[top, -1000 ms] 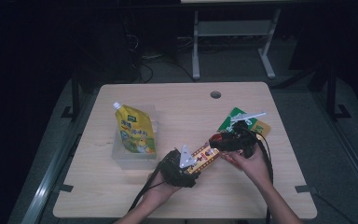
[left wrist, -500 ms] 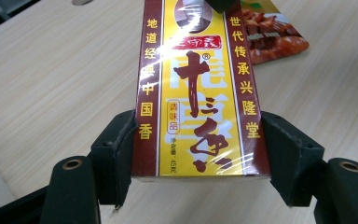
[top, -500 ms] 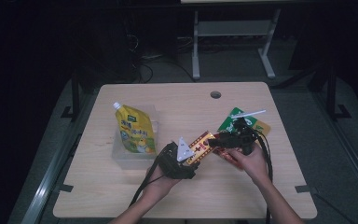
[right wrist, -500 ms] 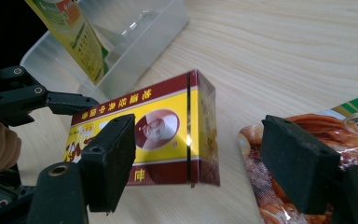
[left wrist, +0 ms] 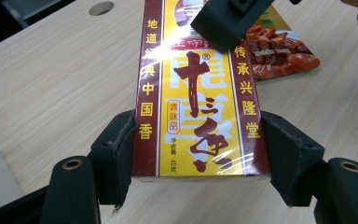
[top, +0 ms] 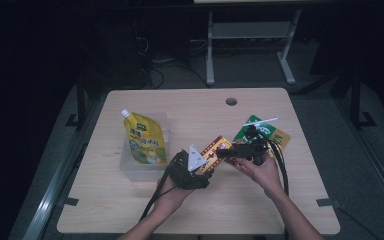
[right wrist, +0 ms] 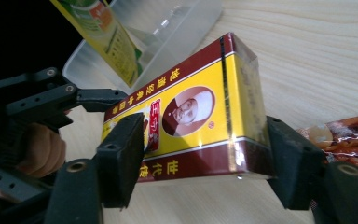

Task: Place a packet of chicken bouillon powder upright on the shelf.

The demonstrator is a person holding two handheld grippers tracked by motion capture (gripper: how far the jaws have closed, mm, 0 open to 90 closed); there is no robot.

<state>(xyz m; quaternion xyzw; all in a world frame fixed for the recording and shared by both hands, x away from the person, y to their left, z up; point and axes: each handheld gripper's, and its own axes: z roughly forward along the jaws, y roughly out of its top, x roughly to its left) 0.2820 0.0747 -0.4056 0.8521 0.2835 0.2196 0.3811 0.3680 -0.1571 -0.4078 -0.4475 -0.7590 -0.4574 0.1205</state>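
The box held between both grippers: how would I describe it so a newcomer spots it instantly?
On the light wooden table, look just right of the clear plastic tub holding a yellow-green spouted pouch. The yellow and maroon cardboard box is gripped at either end. It alone is lifted and printed with large Chinese characters.

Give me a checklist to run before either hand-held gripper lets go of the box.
1. Left hand-held gripper clamps the box on both sides: ok.
2. Right hand-held gripper clamps the box's other end: ok.
3. Box lifted off the table: cannot tell.
4. Room in the tub beside the pouch: cannot tell.
5. Snack packet apart from the box: ok.
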